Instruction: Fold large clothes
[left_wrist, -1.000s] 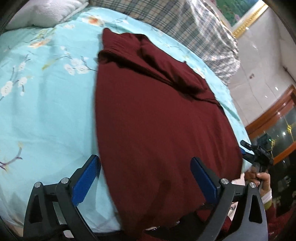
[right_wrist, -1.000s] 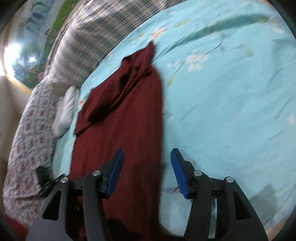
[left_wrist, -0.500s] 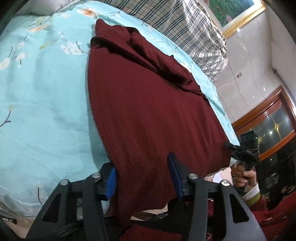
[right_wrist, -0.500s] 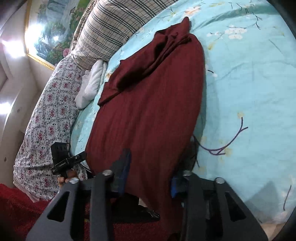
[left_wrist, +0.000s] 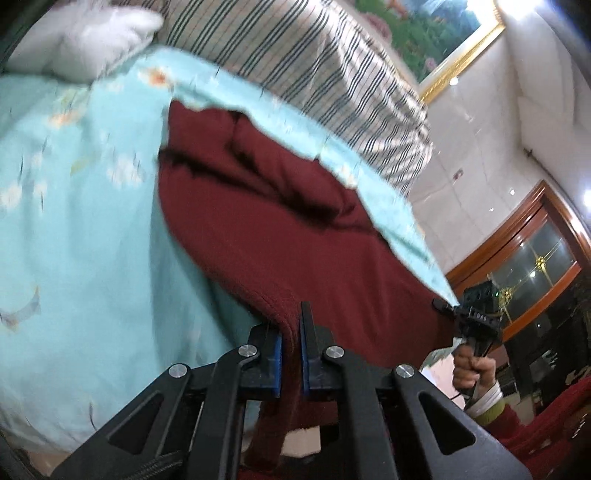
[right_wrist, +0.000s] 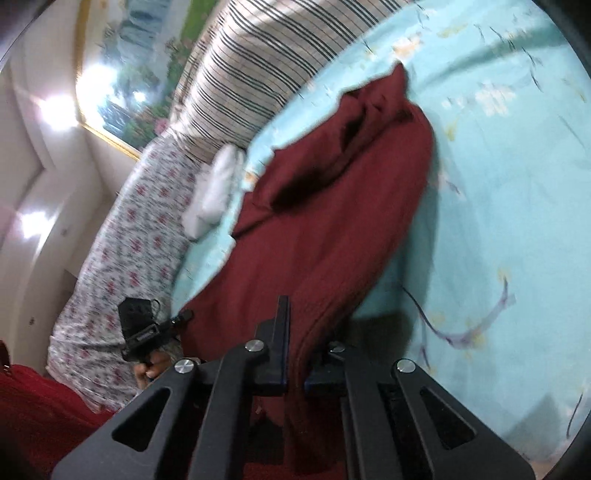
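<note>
A dark red garment (left_wrist: 295, 229) is lying spread along a bed covered by a turquoise floral sheet (left_wrist: 85, 229), its bunched far end reaching toward a striped pillow (left_wrist: 314, 66) and its near hem hanging over the bed's edge. The left gripper (left_wrist: 291, 347) is pinching that hem at one corner, its jaws pressed together with only a thin fold of the knit cloth between the blue pads (left_wrist: 275, 360). The right gripper (right_wrist: 295, 363) is clamping the hem's other corner in the same way, jaws nearly closed on the fabric, which is draping down between them. In the left wrist view the person's hand (left_wrist: 474, 369) is gripping the right tool's handle beside the bed. A white cloth (right_wrist: 216, 192) is sitting near the pillow, apart from the garment, and a floral quilt (right_wrist: 129, 258) is running along the bed's side.
</note>
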